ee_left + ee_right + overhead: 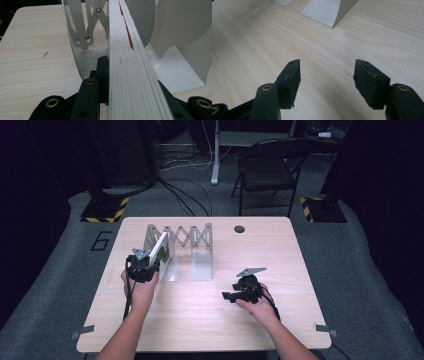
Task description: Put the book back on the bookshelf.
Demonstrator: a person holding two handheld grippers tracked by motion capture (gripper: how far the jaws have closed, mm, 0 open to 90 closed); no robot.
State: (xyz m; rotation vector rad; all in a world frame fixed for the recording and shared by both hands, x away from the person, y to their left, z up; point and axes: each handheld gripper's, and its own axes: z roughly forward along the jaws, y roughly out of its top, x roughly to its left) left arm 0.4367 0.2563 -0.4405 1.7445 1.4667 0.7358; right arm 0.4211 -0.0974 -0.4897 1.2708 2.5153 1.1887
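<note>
A white book (pixel 161 251) stands on edge, tilted, at the left end of a white accordion rack (pixel 192 240) on the wooden table (pixel 280 255). My left gripper (pixel 154 263) is shut on the book's near end. In the left gripper view the book's page edge (pixel 120 37) runs up the middle between the black jaws of the left gripper (pixel 130 82), beside the rack's scissor links (pixel 82 32) and a curved divider (pixel 180 27). My right gripper (pixel 228 296) rests low over the table at the right, open, with nothing between the jaws of the right gripper (pixel 327 75).
A rack foot (pixel 329 12) lies ahead of the right gripper. A dark grommet hole (pixel 239 229) sits near the table's far edge. Beyond the table stand a folding chair (pixel 267 170), floor cables (pixel 185 195) and two hazard-striped stand bases (pixel 105 210).
</note>
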